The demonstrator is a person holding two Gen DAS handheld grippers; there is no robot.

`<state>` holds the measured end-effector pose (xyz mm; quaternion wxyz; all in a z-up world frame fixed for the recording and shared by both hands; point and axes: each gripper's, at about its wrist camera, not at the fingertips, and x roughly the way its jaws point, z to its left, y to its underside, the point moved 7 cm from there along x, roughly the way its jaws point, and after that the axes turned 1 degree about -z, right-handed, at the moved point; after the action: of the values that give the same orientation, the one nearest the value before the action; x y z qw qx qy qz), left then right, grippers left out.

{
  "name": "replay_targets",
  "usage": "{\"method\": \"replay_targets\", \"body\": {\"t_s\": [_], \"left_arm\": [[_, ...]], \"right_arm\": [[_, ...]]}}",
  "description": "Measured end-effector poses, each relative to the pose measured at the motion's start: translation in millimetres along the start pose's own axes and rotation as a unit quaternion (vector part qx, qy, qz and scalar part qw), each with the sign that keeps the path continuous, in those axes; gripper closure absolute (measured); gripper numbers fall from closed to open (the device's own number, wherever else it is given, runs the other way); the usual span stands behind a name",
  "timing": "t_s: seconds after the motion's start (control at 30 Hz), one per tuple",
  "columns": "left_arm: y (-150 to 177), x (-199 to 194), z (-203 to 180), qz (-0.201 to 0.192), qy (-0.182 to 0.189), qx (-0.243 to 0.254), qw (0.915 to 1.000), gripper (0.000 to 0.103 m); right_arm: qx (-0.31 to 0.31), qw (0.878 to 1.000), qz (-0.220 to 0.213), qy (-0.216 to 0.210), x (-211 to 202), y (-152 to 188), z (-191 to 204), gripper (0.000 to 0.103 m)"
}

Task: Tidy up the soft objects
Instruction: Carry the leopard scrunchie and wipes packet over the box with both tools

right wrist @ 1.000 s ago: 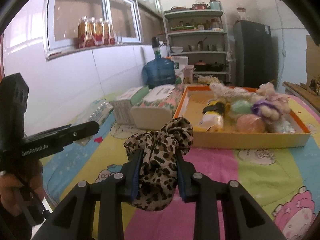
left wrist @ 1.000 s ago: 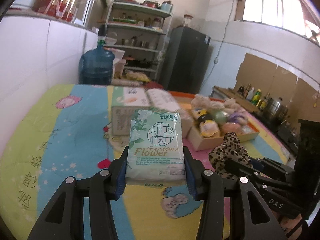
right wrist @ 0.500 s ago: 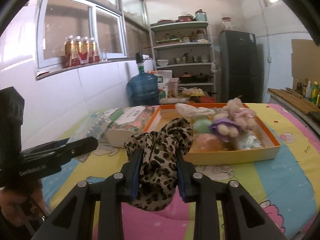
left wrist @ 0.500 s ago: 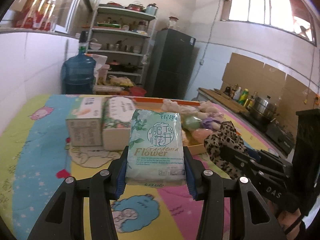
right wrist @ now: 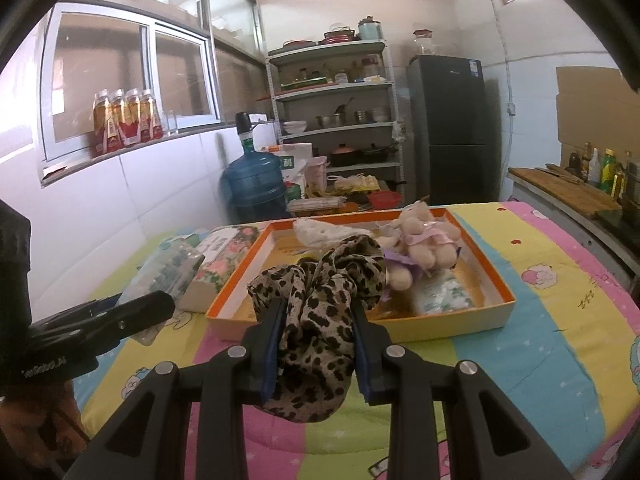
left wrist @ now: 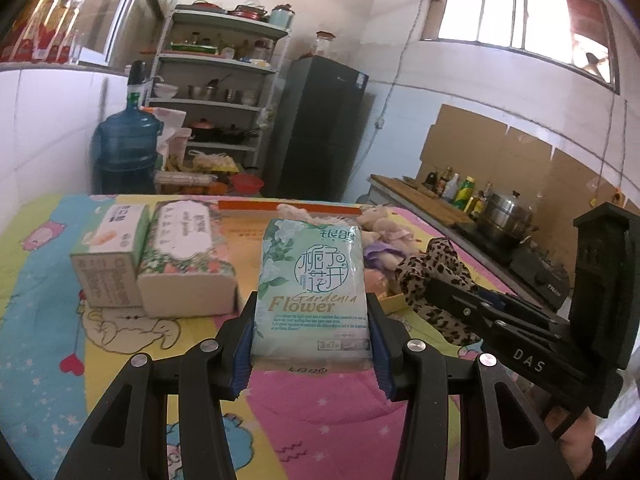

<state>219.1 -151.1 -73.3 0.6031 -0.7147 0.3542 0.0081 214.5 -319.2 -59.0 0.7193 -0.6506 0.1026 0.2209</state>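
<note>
My left gripper (left wrist: 312,344) is shut on a pale green tissue pack (left wrist: 314,290) printed "Gardenia Flower", held upright above the colourful table cover. My right gripper (right wrist: 316,344) is shut on a bunched leopard-print cloth (right wrist: 320,300) that hangs between its blue pads. The same cloth (left wrist: 434,276) and right gripper (left wrist: 460,300) show at the right of the left wrist view. Beyond both stands an orange-rimmed box (right wrist: 496,280) holding a plush bear (right wrist: 424,240), a whitish cloth (right wrist: 320,234) and other soft items. The left gripper (right wrist: 152,312) is at the left of the right wrist view.
Two tissue boxes (left wrist: 108,256) (left wrist: 182,264) lie left of the orange box. A blue water jug (left wrist: 126,152), a metal shelf (left wrist: 224,92) and a dark fridge (left wrist: 320,128) stand behind the table. A counter with bottles and a pot (left wrist: 504,216) runs along the right.
Both grippers have moved forward and to the right over the table with their loads, rising a little. The orange box now sits straight ahead of the right gripper. Both grips are unchanged.
</note>
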Motion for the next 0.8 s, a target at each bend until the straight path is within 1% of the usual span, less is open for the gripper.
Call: {"method": "replay_targets", "body": {"t_s": [0.27, 0.63, 0.8], "left_arm": [[-6.7, 14.9, -8.2, 0.007, 0.005, 0.005, 1.0, 0.053], [-19.0, 32.7, -14.6, 0.003, 0.0, 0.014, 0.9999, 0.053], [-23.0, 43.0, -19.6, 0.006, -0.004, 0.02, 0.9998, 0.053]], "right_arm": [[0.013, 1.0, 0.004, 0.011, 5.3, -6.1, -19.8, 0.072], [0.022, 1.0, 0.002, 0.012, 15.3, -15.5, -36.7, 0.072], [0.027, 1.0, 0.0, 0.013, 21.4, -22.3, -50.8, 0.072]]}}
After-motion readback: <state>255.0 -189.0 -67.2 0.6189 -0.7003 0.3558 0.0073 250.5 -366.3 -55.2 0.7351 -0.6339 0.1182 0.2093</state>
